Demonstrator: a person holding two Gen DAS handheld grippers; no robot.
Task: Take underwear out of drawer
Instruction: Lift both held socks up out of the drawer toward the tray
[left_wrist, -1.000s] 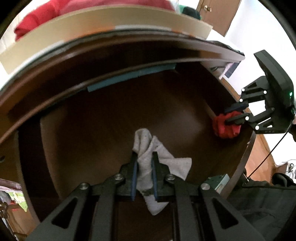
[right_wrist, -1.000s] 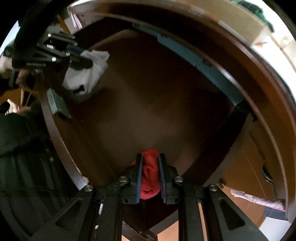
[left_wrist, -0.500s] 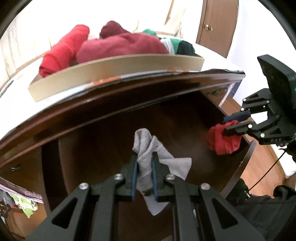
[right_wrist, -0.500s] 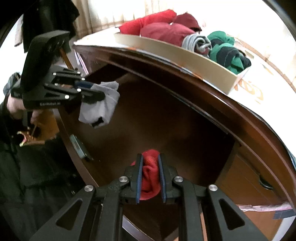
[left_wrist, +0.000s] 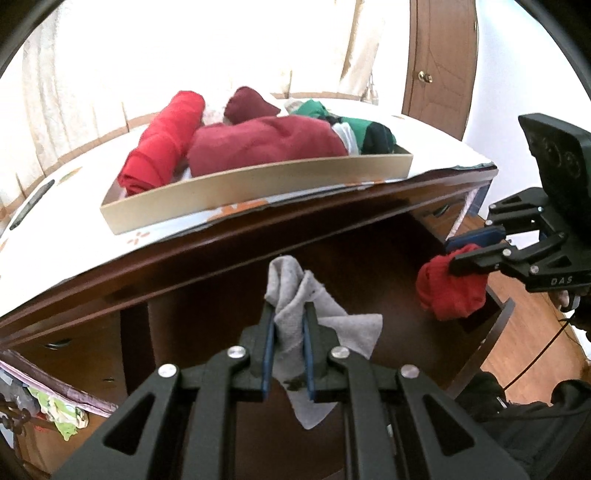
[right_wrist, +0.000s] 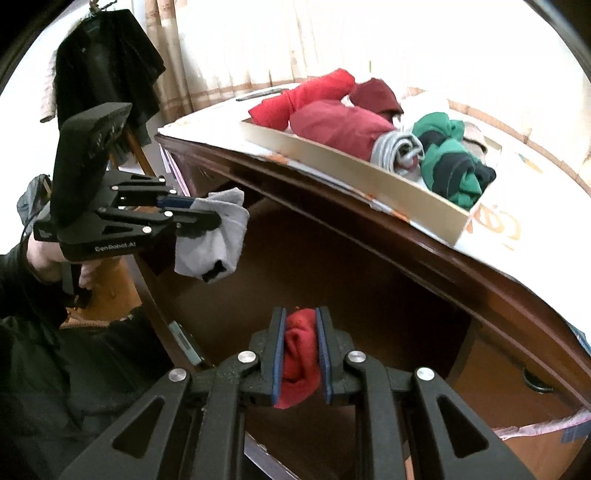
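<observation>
Above the open drawer (left_wrist: 369, 266): two garments held up, one in each gripper, both clear of the drawer floor.
Left gripper (left_wrist: 289, 328): jaws closed on the grey underwear (left_wrist: 295, 306), its long axis running up and down, the loose end hanging low.
Right gripper (right_wrist: 300, 332): jaws pinching the red underwear (right_wrist: 297, 354), bunched, its length hanging downward.
Worktop (left_wrist: 74, 229): one cardboard tray (left_wrist: 258, 188) holding rolled clothes, red, maroon, grey and green.
</observation>
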